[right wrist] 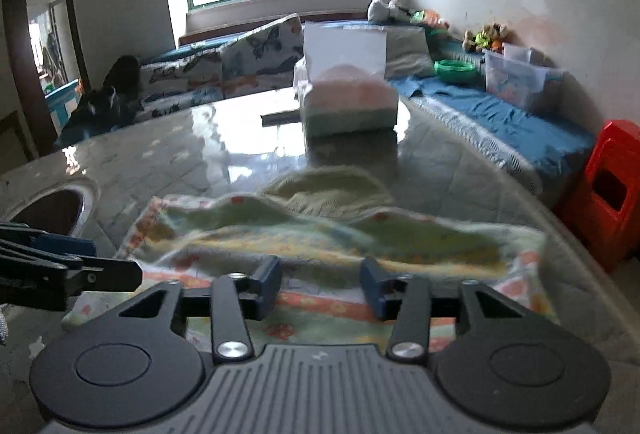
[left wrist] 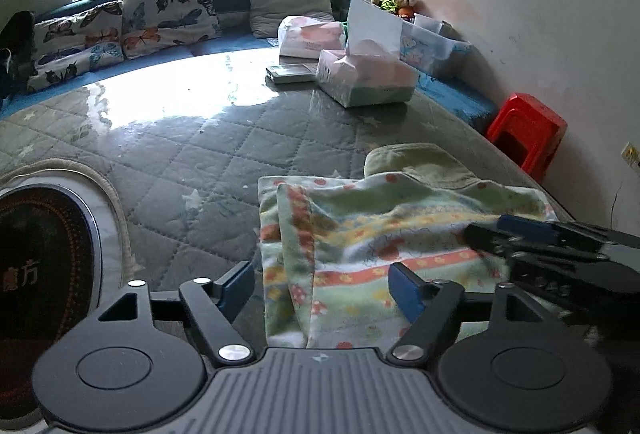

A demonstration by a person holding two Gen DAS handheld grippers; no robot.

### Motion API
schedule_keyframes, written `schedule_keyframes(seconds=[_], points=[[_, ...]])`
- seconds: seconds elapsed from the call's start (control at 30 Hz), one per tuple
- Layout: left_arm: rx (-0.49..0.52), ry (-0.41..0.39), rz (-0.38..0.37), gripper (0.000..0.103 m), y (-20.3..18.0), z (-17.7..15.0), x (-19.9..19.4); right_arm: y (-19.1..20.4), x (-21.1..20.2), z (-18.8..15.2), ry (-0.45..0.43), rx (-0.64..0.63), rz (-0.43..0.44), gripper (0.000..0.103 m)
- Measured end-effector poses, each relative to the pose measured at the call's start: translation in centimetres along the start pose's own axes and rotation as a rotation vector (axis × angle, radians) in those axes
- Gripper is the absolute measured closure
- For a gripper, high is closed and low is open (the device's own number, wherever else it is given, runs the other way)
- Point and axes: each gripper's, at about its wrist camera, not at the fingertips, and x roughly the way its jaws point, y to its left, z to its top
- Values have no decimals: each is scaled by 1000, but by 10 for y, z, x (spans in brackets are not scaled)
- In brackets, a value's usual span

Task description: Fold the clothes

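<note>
Quilted table (left wrist: 224, 154) carries patterned garment (left wrist: 360, 234), tissue packs (left wrist: 368, 78).

A small fleecy garment (left wrist: 372, 254) lies partly folded on the bench (left wrist: 200, 162), near its close right edge. It is pale green and white with orange, yellow and red printed bands. Its left side is turned over in a long vertical fold. An olive-green piece (left wrist: 420, 162) lies just beyond it, tucked under its far edge.
</note>
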Motion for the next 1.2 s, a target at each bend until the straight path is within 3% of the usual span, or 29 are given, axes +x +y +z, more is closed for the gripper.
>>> schedule_keyframes(seconds=[0.07,0.3,0.57,0.97,1.2], points=[[3,2,2,18,0,-2,0,1,1,-1,0,-4,-7,46],[-1,-1,7,8,1,-11,-8,7,-9,-8,-13,-16,-29,13],[-3,-17,13,0,7,-25,-28,15,-30,-19,-30,-1,-57,0],[-16,-61,-1,0,19,-53,-62,31,-64,-39,-34,63,-149,0],[-39,-53,-15,0,18,-66,-66,34,-73,-55,-16,106,-151,0]])
